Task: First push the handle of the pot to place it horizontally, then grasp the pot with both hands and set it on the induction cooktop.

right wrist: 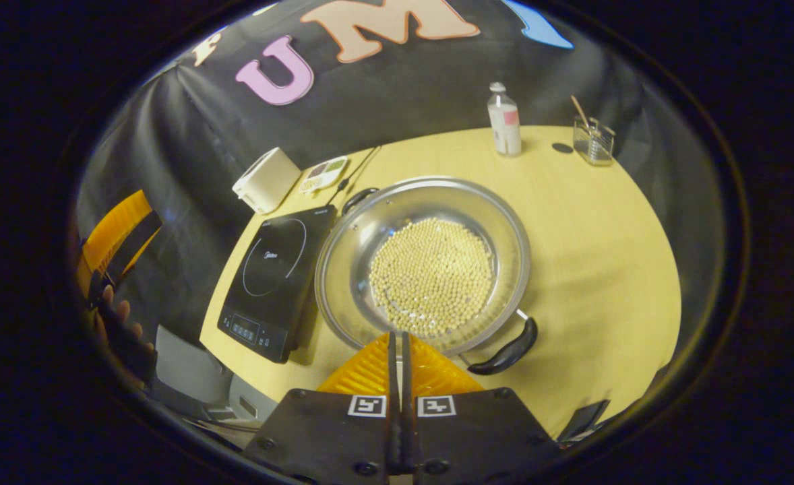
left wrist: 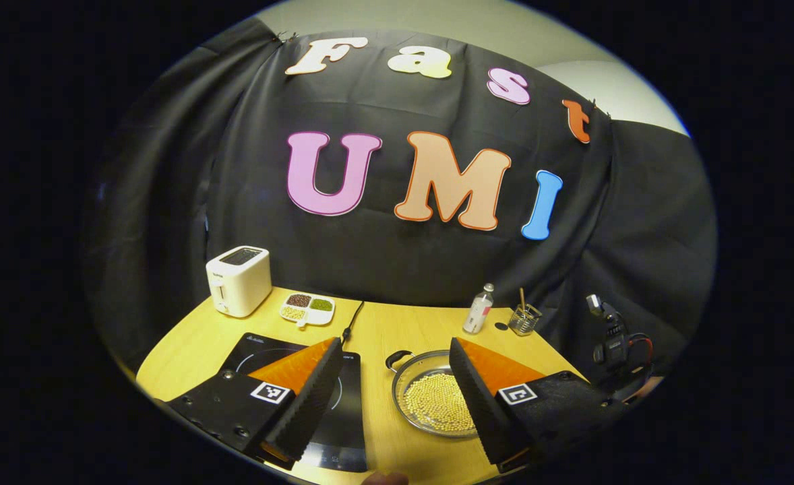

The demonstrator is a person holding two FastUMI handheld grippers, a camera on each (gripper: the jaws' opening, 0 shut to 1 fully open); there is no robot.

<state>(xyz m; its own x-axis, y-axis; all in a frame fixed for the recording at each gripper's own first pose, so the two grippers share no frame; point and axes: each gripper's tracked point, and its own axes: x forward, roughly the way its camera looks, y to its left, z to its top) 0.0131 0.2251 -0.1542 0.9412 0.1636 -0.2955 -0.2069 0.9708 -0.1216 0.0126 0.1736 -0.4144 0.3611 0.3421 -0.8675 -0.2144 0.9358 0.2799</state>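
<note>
A steel pot [right wrist: 350, 269] holding pale round beans stands on the yellow table, just right of the black induction cooktop [right wrist: 276, 269]. One black handle [right wrist: 508, 351] points toward the near right, the other handle [right wrist: 358, 197] toward the far left. My right gripper [right wrist: 397, 337] is shut with nothing in it, its tips by the pot's near rim, left of the near handle. In the left gripper view, my left gripper [left wrist: 395, 347] is open above the table, spanning the cooktop [left wrist: 340, 421] and the pot [left wrist: 410, 384], with one handle [left wrist: 397, 360] between the fingertips.
A white toaster [left wrist: 238, 280] and a divided dish of beans [left wrist: 307, 309] stand at the back left. A small bottle [left wrist: 478, 309] and a glass [left wrist: 524, 319] with a stick stand at the back right. The cooktop's cable [left wrist: 353, 320] runs back. A dark flat object [right wrist: 586, 417] lies at the table's near right edge.
</note>
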